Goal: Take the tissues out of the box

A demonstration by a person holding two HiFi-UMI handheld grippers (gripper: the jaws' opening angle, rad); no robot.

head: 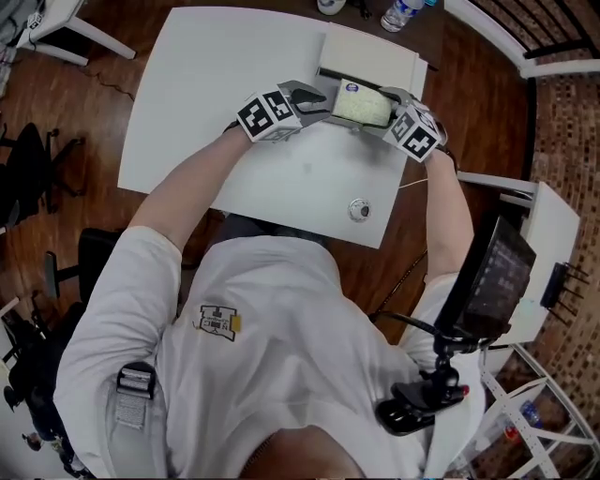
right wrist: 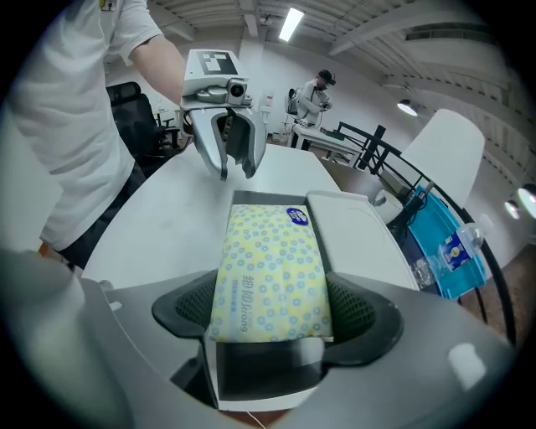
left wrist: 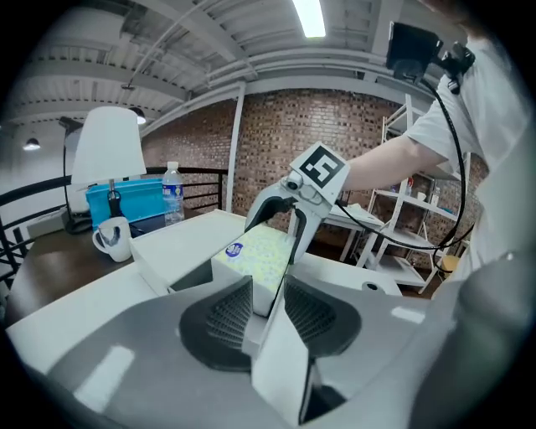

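Tissue pack [right wrist: 270, 260]: right gripper [right wrist: 273, 308] jaws wide, clamped on sides. Box flap [left wrist: 280, 369]: left gripper [left wrist: 270, 315] jaws narrow, pinching. Risk: soft wrap slips; box drags along.

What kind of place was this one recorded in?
Probably a loft-style workshop or lab-office: a bare brick wall, open metal shelving, a strip light under an exposed ceiling, and a white worktable on a wood floor.
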